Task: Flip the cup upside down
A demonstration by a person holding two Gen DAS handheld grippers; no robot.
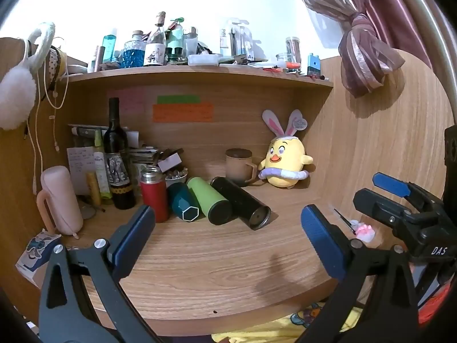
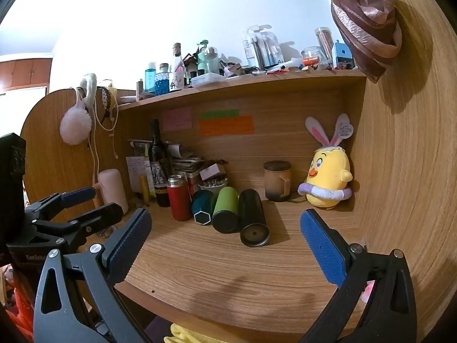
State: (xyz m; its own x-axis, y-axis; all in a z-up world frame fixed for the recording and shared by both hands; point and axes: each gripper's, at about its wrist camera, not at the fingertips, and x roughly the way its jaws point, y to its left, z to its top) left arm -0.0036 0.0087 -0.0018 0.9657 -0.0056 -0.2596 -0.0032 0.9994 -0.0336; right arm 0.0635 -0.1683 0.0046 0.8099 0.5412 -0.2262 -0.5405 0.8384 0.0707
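Nothing done yet, I judge; my left gripper [image 1: 228, 228] and right gripper [image 2: 225, 231] hang released over the worktop's [image 1: 217, 260] front edge; the cup [image 1: 238, 165] stands upright by the back wall, untouched

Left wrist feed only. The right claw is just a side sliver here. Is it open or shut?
Observer: The right claw is open, with nothing between its fingers.
Operator: What's it facing?
Observer: A black tumbler lies on its side ahead, end cap toward that camera.
Operator: Anything beyond the desk's left panel?
Observer: Brown cabinets at far left, outside your frame.
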